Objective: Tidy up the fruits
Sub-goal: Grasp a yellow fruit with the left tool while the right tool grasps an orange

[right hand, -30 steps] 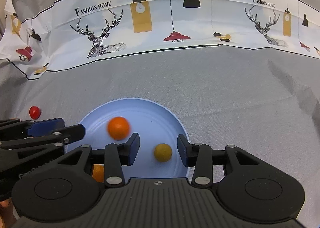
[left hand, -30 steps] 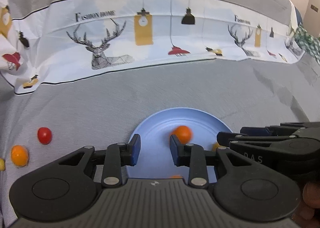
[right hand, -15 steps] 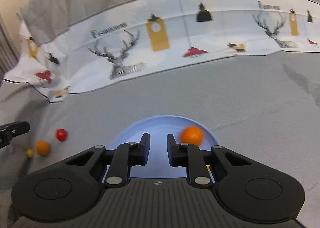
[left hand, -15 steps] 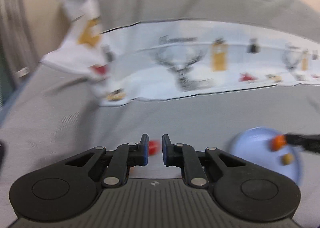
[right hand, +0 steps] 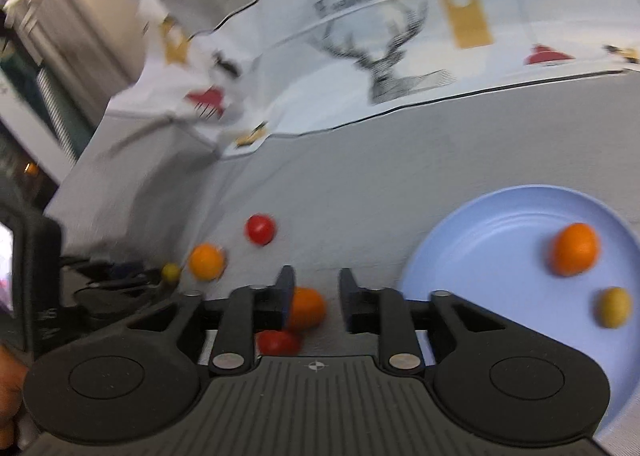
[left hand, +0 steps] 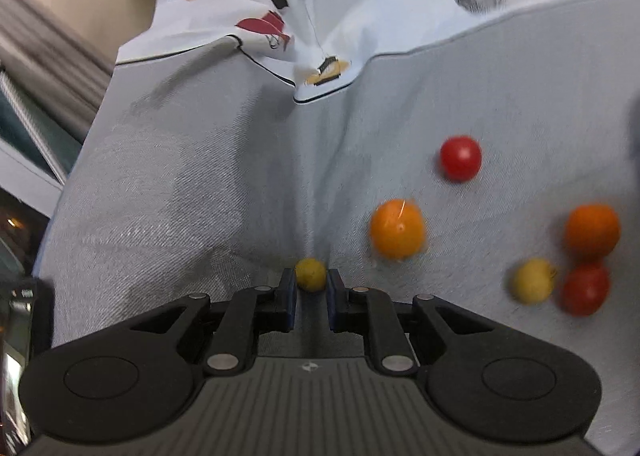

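The left claw [left hand: 311, 279] is clenched on a small round yellow fruit [left hand: 310, 274]. Its 2 blue-padded fingertips press the fruit from either side, right at their very ends. The fruit sits low against the grey cloth-covered worktop [left hand: 180, 184], so the claw comes in tilted downward and pinches it where it lies. As I read it, this is the pickup for a carry to the pale blue round plate [right hand: 480, 276], which already holds a large orange fruit [right hand: 574, 249] and a dull yellow oval fruit [right hand: 614, 307].

The right claw [right hand: 316, 284] is released, and its jaws have just been opening. A deep orange round fruit [right hand: 310, 308] lies in the gap but off centre. It sits against the inner face of the left-hand finger, with clear space on the other side, so nothing is gripped yet. A red cherry tomato [right hand: 278, 342] lies just behind it, closer to the claw's body. The plate is just beside this claw on its right, which probably explains why this hand takes the nearer cluster.

Other fruits lie loose on the cloth in the left wrist view:
- a bright red round tomato [left hand: 460, 158]
- a light orange round fruit [left hand: 397, 229] near it
- a pale yellow fruit [left hand: 532, 281] further right

A white printed cloth with a deer pattern [left hand: 360, 16] lies crumpled behind them, well apart.
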`<state>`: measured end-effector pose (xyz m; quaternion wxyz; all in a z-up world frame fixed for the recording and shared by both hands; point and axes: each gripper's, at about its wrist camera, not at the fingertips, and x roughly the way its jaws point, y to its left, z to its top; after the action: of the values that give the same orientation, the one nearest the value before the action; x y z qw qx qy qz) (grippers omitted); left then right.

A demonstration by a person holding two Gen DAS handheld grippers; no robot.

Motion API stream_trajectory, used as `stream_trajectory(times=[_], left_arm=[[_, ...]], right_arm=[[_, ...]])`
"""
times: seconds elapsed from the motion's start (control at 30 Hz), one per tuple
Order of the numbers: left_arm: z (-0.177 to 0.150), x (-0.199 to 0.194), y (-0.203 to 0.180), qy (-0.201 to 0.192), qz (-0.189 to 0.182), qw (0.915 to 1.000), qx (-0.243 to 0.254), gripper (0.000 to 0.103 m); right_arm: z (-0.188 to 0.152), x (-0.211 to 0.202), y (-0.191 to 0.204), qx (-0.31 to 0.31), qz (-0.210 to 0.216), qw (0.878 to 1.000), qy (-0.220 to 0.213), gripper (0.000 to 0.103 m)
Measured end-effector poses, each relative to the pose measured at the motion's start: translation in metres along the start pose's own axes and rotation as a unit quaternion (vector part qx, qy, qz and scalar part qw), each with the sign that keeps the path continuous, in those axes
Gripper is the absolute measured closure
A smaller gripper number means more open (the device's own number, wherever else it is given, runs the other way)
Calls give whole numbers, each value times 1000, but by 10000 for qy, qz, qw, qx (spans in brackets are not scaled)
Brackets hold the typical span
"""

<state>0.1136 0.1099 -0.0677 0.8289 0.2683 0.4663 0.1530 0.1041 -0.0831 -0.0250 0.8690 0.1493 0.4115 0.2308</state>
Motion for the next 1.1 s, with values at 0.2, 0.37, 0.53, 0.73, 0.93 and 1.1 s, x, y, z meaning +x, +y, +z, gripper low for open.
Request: stream_trajectory(times=[0.2,0.37,0.53,0.73,0.93,1.1], left_arm=[[-1,23,-4,314,356,9988,148,86],[3,32,-10,296,397,9982,324,84],[5,41,-18,341,427,9973,500,83],[6,54,-26,483,444,9956,668,79],[8,62,-29,579,493,9947,697,82],[12,53,-21,520,372,9968,490,83]], right_arm=[[-1,35,12,-290,-37,9991,314,57],[-3,58,21,-649,-100,9963,552,57],[-8,70,25,-934,-366,9920,759,59],[-8,61,24,-1078,-442,9910,663,65],[-7,44,22,-1141,-473,9908,547,65],[-13,23,24,-1296,-500,9895,392,65]])
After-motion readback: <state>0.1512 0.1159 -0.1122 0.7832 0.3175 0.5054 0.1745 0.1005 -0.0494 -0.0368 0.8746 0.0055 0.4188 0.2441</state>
